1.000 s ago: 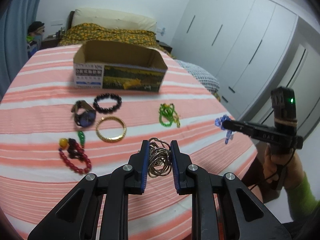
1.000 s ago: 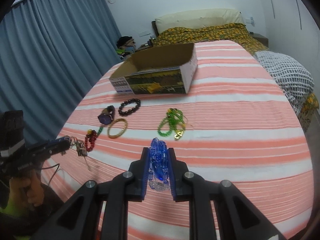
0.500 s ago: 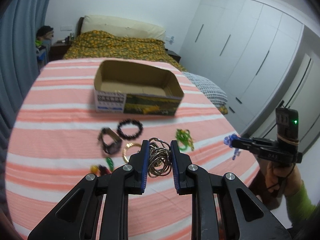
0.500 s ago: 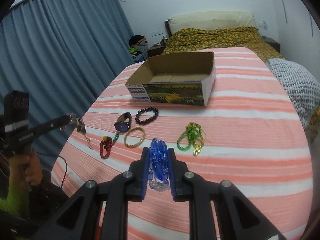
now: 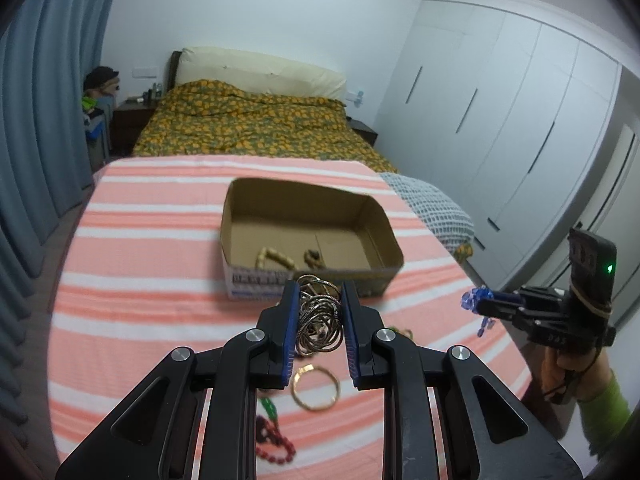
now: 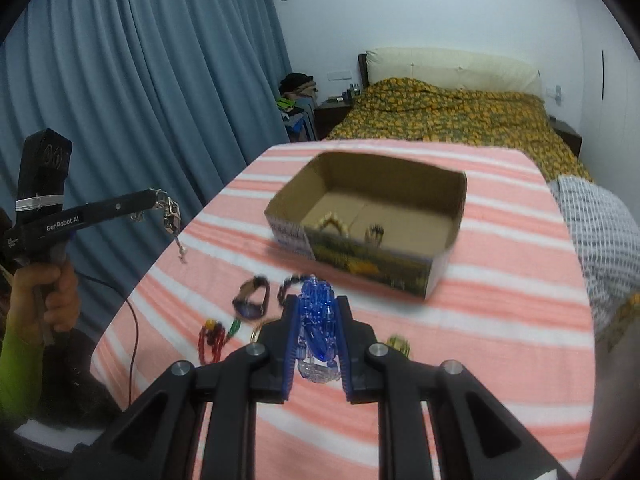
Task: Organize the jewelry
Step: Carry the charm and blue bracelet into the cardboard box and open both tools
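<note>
The left gripper (image 5: 320,320) is closed on a tangled bundle of silver metal chains (image 5: 319,326), pinched between its blue pads, above the table with the orange and white striped cloth (image 5: 140,280). The right gripper (image 6: 318,332) is closed on a bracelet of clear blue glass beads (image 6: 317,322), also held off the cloth.

An open brown cardboard box (image 5: 308,236) stands near the middle of the table, toward its far edge. Inside lie a pale beige bead bracelet (image 5: 276,258) and a small dark piece that is too blurred to name.

Near the front edge of the table lie a plain gold bangle (image 5: 315,388), a dark red bead bracelet (image 6: 210,340), a dark wristwatch (image 6: 251,300) and a green bead bracelet (image 6: 398,345), mostly hidden by the right gripper.
</note>
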`<action>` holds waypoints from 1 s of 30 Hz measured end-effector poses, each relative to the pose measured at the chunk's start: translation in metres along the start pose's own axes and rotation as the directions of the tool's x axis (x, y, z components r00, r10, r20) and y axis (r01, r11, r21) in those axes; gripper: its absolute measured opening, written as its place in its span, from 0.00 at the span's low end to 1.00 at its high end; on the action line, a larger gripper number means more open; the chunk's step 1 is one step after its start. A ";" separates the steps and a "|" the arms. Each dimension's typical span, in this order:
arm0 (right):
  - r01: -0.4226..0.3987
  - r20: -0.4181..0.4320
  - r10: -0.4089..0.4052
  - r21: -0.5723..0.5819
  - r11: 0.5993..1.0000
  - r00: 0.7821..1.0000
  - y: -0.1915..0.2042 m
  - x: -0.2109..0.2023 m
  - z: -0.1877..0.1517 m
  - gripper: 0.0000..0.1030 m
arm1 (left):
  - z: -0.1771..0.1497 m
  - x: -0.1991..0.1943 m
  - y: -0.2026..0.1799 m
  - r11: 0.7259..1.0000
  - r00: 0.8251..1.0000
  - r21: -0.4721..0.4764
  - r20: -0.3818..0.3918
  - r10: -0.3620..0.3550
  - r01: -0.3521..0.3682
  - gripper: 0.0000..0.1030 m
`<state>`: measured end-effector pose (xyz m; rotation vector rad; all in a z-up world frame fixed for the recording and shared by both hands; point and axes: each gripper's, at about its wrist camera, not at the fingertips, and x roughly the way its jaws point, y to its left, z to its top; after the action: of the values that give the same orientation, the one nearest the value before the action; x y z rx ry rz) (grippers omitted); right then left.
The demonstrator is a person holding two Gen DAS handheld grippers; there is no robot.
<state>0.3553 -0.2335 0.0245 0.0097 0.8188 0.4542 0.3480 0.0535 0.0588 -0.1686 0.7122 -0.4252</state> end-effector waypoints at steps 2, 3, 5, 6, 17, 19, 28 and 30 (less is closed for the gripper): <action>0.002 0.006 -0.002 0.005 1.000 1.000 -0.003 0.007 0.016 0.17 | 0.013 0.009 0.002 1.000 1.000 0.002 -0.002 0.000 0.000 0.19; 0.004 0.008 -0.004 0.008 1.000 1.000 -0.005 0.010 0.025 0.17 | 0.018 0.013 0.003 1.000 1.000 0.001 -0.004 0.000 0.000 0.19; 0.010 0.009 -0.010 0.017 1.000 1.000 -0.013 0.021 0.043 0.17 | 0.029 0.024 0.004 1.000 1.000 -0.002 -0.007 -0.002 0.002 0.19; 0.012 0.007 -0.012 0.024 1.000 1.000 -0.016 0.025 0.051 0.17 | 0.036 0.031 0.005 1.000 1.000 -0.004 -0.009 -0.001 0.001 0.19; 0.121 -0.119 -0.114 0.049 0.991 0.986 -0.064 0.121 0.117 0.17 | 0.073 0.124 -0.004 1.000 0.997 0.004 -0.078 0.027 -0.027 0.19; 0.147 -0.140 -0.139 0.049 0.988 0.980 -0.072 0.138 0.119 0.17 | 0.074 0.143 -0.003 1.000 0.995 -0.004 -0.098 0.030 -0.030 0.19; 0.173 -0.181 -0.154 0.091 0.981 0.971 -0.107 0.181 0.115 0.18 | 0.075 0.209 -0.004 0.999 0.988 -0.010 -0.147 0.038 -0.040 0.20; 0.179 -0.161 -0.160 0.108 0.978 0.974 -0.112 0.185 0.116 0.32 | 0.074 0.217 -0.005 0.999 0.988 -0.002 -0.149 0.049 -0.050 0.22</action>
<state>0.5896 -0.2428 -0.0458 0.0183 0.9878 0.2444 0.5417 -0.0442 -0.0140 -0.1244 0.8631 -0.3909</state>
